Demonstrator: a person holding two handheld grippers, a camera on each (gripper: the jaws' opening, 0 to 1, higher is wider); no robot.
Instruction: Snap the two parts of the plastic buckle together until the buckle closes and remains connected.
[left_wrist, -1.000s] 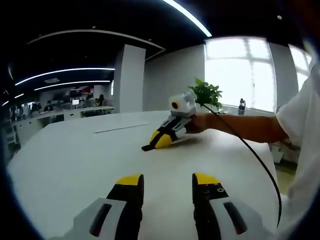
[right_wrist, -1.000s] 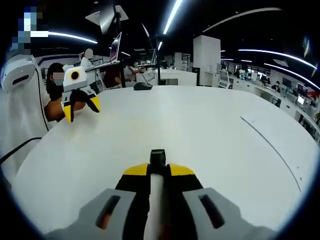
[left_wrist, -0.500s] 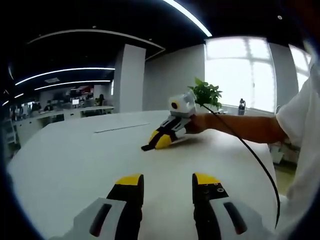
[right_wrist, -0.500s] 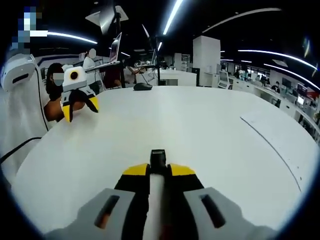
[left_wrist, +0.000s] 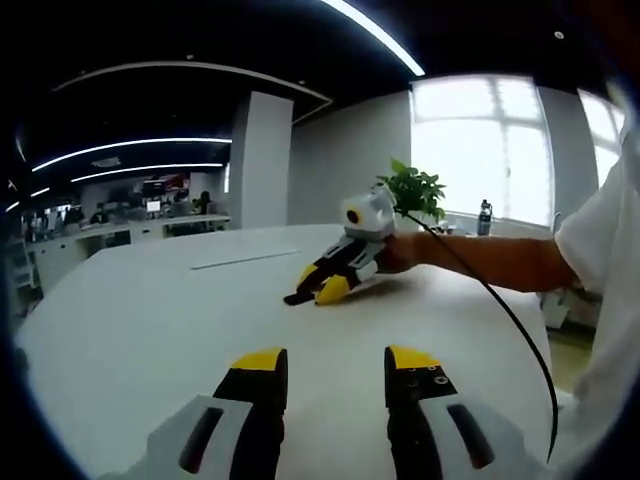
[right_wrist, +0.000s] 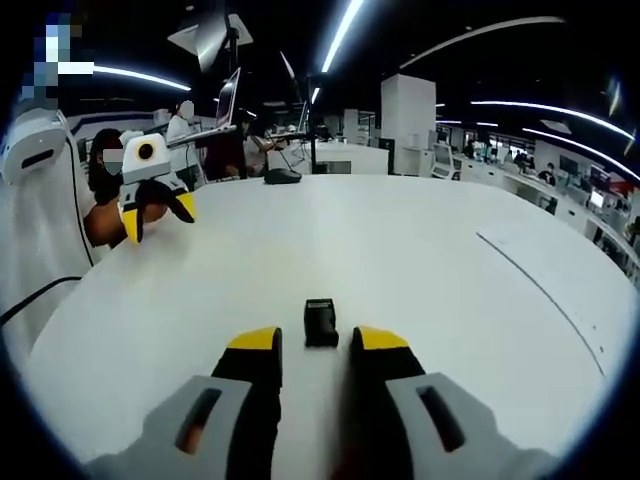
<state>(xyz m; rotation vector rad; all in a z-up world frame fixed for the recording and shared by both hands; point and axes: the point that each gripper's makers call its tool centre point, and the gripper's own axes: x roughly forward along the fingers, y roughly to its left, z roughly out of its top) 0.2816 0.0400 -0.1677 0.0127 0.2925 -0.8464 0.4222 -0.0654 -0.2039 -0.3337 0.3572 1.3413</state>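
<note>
The small black plastic buckle (right_wrist: 321, 322) lies on the white worktop (right_wrist: 420, 260) between the tips of the right gripper (right_wrist: 318, 342) — jaws apart, nothing held. The left gripper (left_wrist: 336, 363) stands apart too, empty. A careless jaw could nudge the buckle away; whether it is snapped shut, I cannot tell.

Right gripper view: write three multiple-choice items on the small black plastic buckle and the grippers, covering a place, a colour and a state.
1. Where is the small black plastic buckle?
A. On the white round table, just ahead of the right gripper
B. Clamped in the left gripper
C. On the floor

2. What colour are the gripper tips?
A. Red
B. Yellow
C. Green

3. How do the right gripper's jaws stand?
A. Shut on the buckle
B. Open
C. Hidden

Answers: 1 A, it lies free on the tabletop; 2 B, yellow caps show; 3 B, a gap separates them.
</note>
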